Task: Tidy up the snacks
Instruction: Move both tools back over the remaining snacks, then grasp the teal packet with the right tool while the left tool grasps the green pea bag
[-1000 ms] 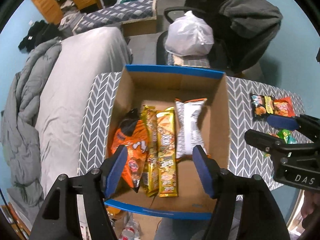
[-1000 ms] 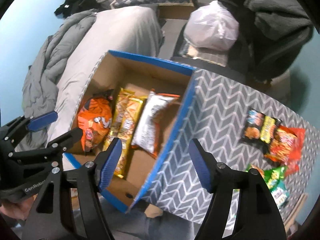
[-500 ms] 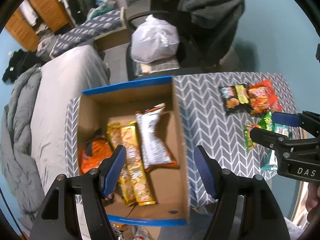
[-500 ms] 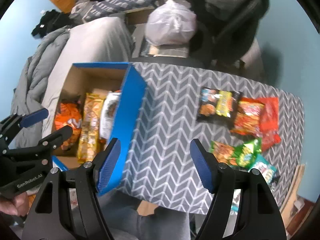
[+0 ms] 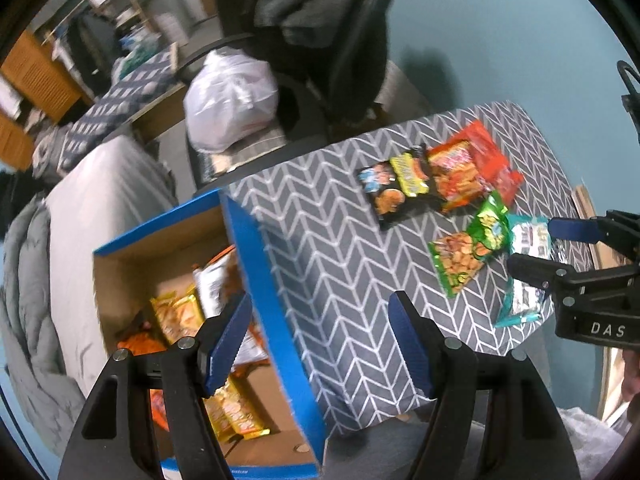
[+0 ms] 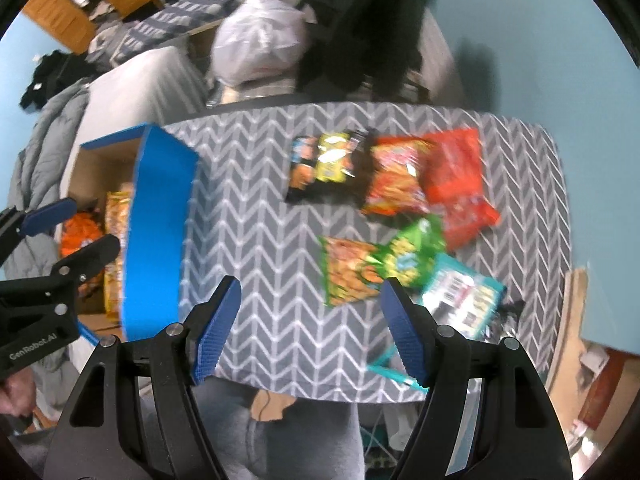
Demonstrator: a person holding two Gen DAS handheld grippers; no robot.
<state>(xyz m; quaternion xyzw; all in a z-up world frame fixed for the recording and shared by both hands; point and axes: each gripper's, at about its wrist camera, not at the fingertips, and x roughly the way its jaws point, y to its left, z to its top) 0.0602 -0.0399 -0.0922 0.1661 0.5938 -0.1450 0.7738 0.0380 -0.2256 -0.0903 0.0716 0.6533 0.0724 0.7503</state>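
Observation:
A blue-rimmed cardboard box [image 5: 256, 248] [image 6: 156, 216] sits at the table's left end with several snack packs [image 5: 180, 312] inside. Loose snacks lie on the chevron cloth at the right: a black pack [image 6: 324, 168], an orange-red pack [image 6: 396, 184], a red pack [image 6: 456, 184], a green pack [image 6: 372, 268] and a teal pack [image 6: 460, 300]. My left gripper [image 5: 320, 340] is open and empty over the box's right wall. My right gripper [image 6: 308, 328] is open and empty above the table's front, left of the green pack.
The table [image 6: 256, 240] has a grey chevron cloth. A bed [image 5: 100, 184] with a grey duvet lies left of the box. An office chair with a white plastic bag [image 5: 228, 100] and a dark garment stands behind the table. The teal wall is at the right.
Both grippers have swung to the right, from over the box toward the loose snacks. Both stay open and empty. The snacks have not moved.

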